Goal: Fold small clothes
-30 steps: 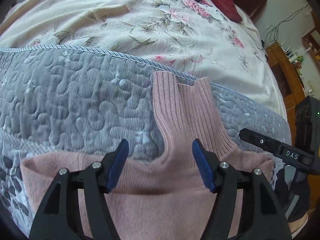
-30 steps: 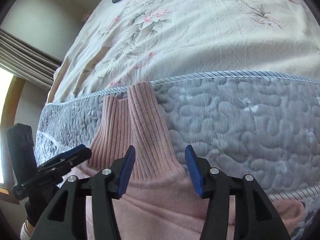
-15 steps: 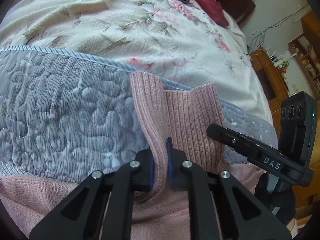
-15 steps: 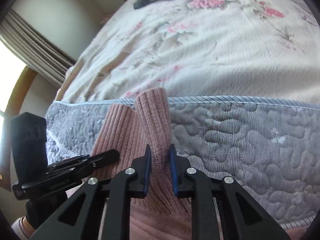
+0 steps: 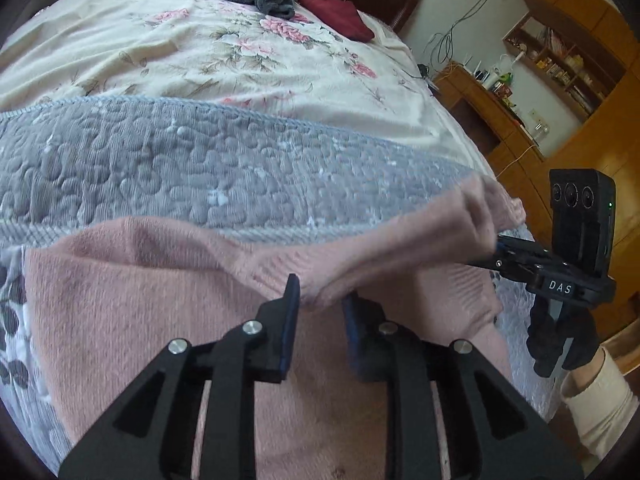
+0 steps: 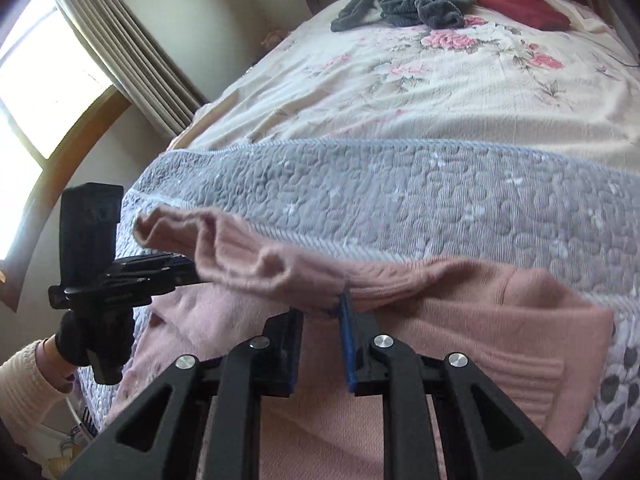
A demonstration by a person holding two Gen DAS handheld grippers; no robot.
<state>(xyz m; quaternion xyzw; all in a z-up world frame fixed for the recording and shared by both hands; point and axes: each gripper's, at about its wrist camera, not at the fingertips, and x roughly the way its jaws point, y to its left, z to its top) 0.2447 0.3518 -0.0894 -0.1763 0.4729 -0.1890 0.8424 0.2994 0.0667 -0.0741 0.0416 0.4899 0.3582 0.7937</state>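
Observation:
A pink knit sweater (image 5: 132, 280) lies on the grey quilted blanket (image 5: 160, 172) at the near end of the bed. My left gripper (image 5: 319, 303) is shut on a bunched fold of its ribbed part, held just above the sweater's body. My right gripper (image 6: 322, 309) is shut on the same fold further along. Between the two, the fold hangs as a raised, sagging band (image 6: 240, 256). The right gripper (image 5: 502, 250) shows at the right of the left wrist view, and the left gripper (image 6: 184, 270) at the left of the right wrist view.
Beyond the blanket lies a cream floral bedspread (image 6: 440, 92). A pile of dark grey clothes (image 6: 408, 2) and a dark red garment (image 6: 520, 6) lie at the far end. Wooden shelves (image 5: 560, 64) stand right of the bed, a curtained window (image 6: 48, 76) left. A person's gloved hands hold the grippers.
Both grippers went from open to shut on the upright ribbed part. They then drew it back toward me and over the sweater's body, so it no longer stretches up the blanket.

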